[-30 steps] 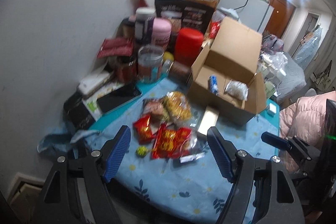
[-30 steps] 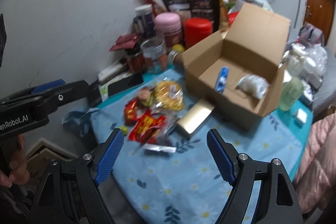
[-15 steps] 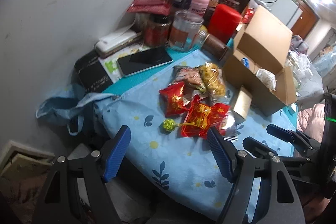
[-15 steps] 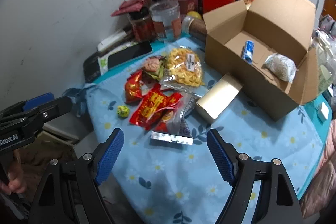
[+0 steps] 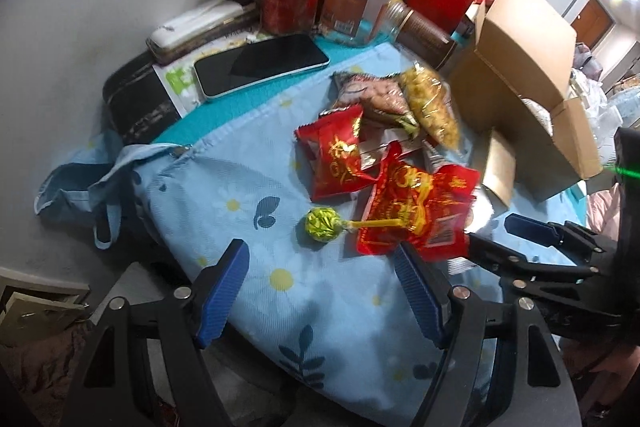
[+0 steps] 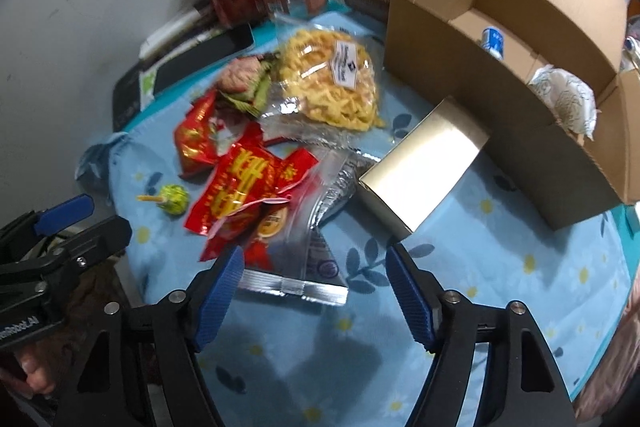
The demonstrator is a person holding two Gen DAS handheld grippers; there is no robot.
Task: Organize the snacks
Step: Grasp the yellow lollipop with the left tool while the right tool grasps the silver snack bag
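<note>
**A:** From your left wrist camera: your left gripper (image 5: 322, 285) hangs over the near edge of the blue flowered cloth (image 5: 224, 187), jaws released and wide, nothing between them. The green lollipop (image 5: 322, 223) lies just past the fingertips, its yellow stick reaching under the red snack packet (image 5: 416, 211). A second red packet (image 5: 336, 157) sits just behind, and the yellow noodle-snack bag (image 5: 430, 107) beyond that, beside the cardboard box (image 5: 520, 75).

**B:** So which step are you in?

**A:** I judge it the approach to a first pick. No snack is lifted; the pile is loose on the cloth and the box stands open to its right.

**B:** And from your right wrist camera?

**A:** Your right gripper (image 6: 314, 289) is above the silver foil packet (image 6: 316, 255), whose crimped end lies between the fingers. The jaws are closing, but the pads do not press on it, so nothing is grasped. The gold carton (image 6: 424, 163) leans against the box wall (image 6: 460, 67); inside the box you can see a blue tube (image 6: 493, 41) and a white pouch (image 6: 564, 99).

**B:** What does the next move call for?

**A:** Probably you drop lower so the pads straddle the foil's stiff edge, pinch only that layer, not the red wrapper overlapping it, then carry it right to the box
</note>
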